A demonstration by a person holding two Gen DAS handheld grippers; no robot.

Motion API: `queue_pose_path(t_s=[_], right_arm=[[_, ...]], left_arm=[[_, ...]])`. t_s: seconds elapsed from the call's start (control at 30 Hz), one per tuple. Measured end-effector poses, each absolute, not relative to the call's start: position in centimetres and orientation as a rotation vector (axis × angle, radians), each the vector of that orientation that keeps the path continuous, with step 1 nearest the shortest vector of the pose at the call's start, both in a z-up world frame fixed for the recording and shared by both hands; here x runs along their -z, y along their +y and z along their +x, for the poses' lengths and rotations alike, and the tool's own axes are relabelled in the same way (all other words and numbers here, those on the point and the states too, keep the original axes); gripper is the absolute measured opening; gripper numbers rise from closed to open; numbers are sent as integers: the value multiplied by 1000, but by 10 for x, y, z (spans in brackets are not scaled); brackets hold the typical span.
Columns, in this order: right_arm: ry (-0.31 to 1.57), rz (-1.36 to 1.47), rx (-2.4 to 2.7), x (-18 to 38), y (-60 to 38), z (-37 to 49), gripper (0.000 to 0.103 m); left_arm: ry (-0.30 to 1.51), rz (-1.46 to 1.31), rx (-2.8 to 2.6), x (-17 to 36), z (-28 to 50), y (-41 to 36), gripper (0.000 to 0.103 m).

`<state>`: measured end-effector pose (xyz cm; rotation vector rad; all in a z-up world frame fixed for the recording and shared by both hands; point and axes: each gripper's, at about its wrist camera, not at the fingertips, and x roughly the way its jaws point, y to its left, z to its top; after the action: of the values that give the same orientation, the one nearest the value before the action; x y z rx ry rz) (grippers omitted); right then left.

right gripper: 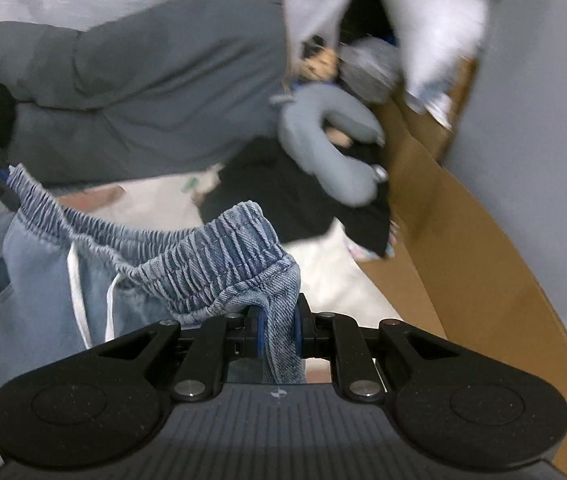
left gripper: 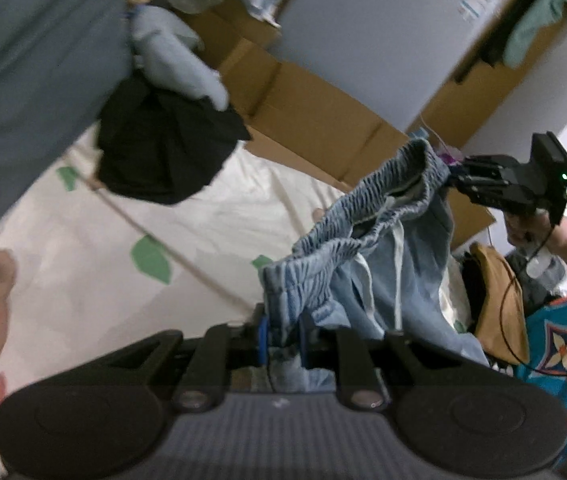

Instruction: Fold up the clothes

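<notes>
Both tongs are clamped on the same pair of denim shorts (left gripper: 383, 264), one at each end of the elastic waistband. Left tongs (left gripper: 285, 338) have their blue pads squeezed nearly together on a bunched bit of the band, and right tongs (right gripper: 279, 334) are doing the same on the other end, fabric pinched between the pads and hanging down past them. From the left camera you can see the right tongs (left gripper: 457, 176) out at the far end of the waistband, with a hand (left gripper: 531, 232) gripping the handle.

So the shorts are up in the air, strung between the two, waistband sagging in the middle, white drawstring (right gripper: 77, 280) dangling, legs drooping down over the bed (left gripper: 83, 240) with its leaf-print sheet. Farther back there's a black garment (left gripper: 163, 148), a grey neck pillow (right gripper: 323, 148) on top of it, and cardboard boxes (left gripper: 315, 120) along the wall. Pretty blurry overall.
</notes>
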<state>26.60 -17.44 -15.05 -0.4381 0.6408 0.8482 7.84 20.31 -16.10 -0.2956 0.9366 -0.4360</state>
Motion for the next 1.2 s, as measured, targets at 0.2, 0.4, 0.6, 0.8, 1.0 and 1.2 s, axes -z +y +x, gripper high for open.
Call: queue_pose_path(t_s=[0.2, 0.4, 0.6, 0.8, 1.0, 1.2], right_arm=[[613, -494, -939, 143, -98, 284, 12], [619, -516, -966, 150, -25, 305, 12], [630, -511, -981, 167, 50, 347, 12], [649, -529, -997, 188, 122, 373, 12], [663, -575, -1001, 206, 185, 385, 12], [659, -604, -1004, 215, 234, 390, 12]], left_arm=[[904, -323, 291, 160, 59, 239, 15], [901, -337, 176, 168, 63, 281, 15], [906, -360, 67, 187, 79, 326, 15], [918, -400, -34, 210, 92, 377, 15], [944, -366, -116, 233, 102, 407, 15], [955, -350, -199, 242, 113, 431, 15]])
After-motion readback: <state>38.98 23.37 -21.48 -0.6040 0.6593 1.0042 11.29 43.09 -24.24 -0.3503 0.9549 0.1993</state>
